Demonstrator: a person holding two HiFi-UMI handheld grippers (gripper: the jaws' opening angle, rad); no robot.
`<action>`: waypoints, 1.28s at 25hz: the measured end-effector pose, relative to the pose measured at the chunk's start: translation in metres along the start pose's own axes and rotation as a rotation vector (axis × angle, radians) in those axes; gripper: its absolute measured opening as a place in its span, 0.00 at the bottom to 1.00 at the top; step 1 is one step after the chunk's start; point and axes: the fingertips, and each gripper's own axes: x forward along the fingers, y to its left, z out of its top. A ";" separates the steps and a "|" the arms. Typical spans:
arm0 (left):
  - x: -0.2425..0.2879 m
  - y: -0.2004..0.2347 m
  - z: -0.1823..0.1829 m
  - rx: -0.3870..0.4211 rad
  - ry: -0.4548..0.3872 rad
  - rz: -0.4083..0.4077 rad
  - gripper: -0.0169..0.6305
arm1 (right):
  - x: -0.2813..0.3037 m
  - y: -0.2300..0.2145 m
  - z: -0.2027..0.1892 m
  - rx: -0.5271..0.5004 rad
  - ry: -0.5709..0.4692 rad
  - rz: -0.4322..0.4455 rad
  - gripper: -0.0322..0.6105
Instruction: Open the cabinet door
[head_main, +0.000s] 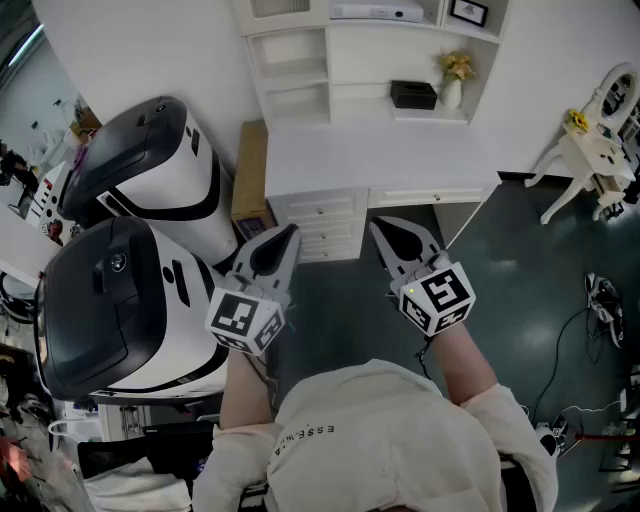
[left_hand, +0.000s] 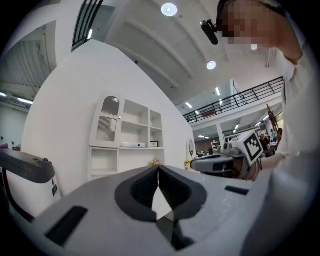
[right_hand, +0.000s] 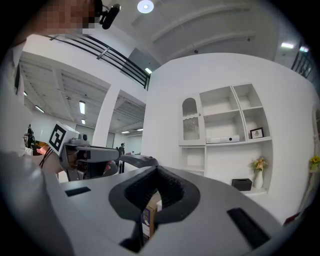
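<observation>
left gripper (left_hand: 159, 168) fingers clenched, pads meeting at the tips, nothing between them. right gripper (right_hand: 157, 170) same: tips pressed together, empty. the brown cardboard box (right_hand: 148, 217) showing through the slot below its pads is background, not a grasp. both point level toward the white shelf-and-desk cabinet (right_hand: 225, 162), well apart from it.

task item: small white arched slatted cabinet door (right_hand: 189, 121), upper-left bay of the cabinet, shut. both gripper views show it whole. head view crops it at the top edge.

head view only:
- left gripper (head_main: 288, 236) and right gripper (head_main: 380, 228) side by side over the dark green floor (head_main: 340, 320)
- white drawers (head_main: 318, 215) under the desk top
- two big white-and-black machines (head_main: 130, 300) at left
- white ornate chair (head_main: 590, 150) at right
- cream sweatshirt (head_main: 380, 440) below

right gripper view catches the black tissue box (right_hand: 242, 184), white vase of yellow flowers (right_hand: 258, 175) and small framed picture (right_hand: 257, 133) — the left gripper view's own body covers the box. each gripper view also sees the other's black-and-white marker cube (left_hand: 253, 146).
</observation>
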 end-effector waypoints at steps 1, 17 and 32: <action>0.000 0.001 0.000 0.002 0.001 0.004 0.03 | 0.000 0.000 0.000 0.001 0.001 -0.001 0.07; -0.020 0.020 0.016 0.068 -0.060 -0.070 0.10 | 0.017 0.022 0.004 0.081 -0.032 -0.063 0.07; 0.005 0.088 0.017 0.104 -0.057 -0.008 0.34 | 0.072 0.002 -0.011 0.032 0.007 -0.060 0.07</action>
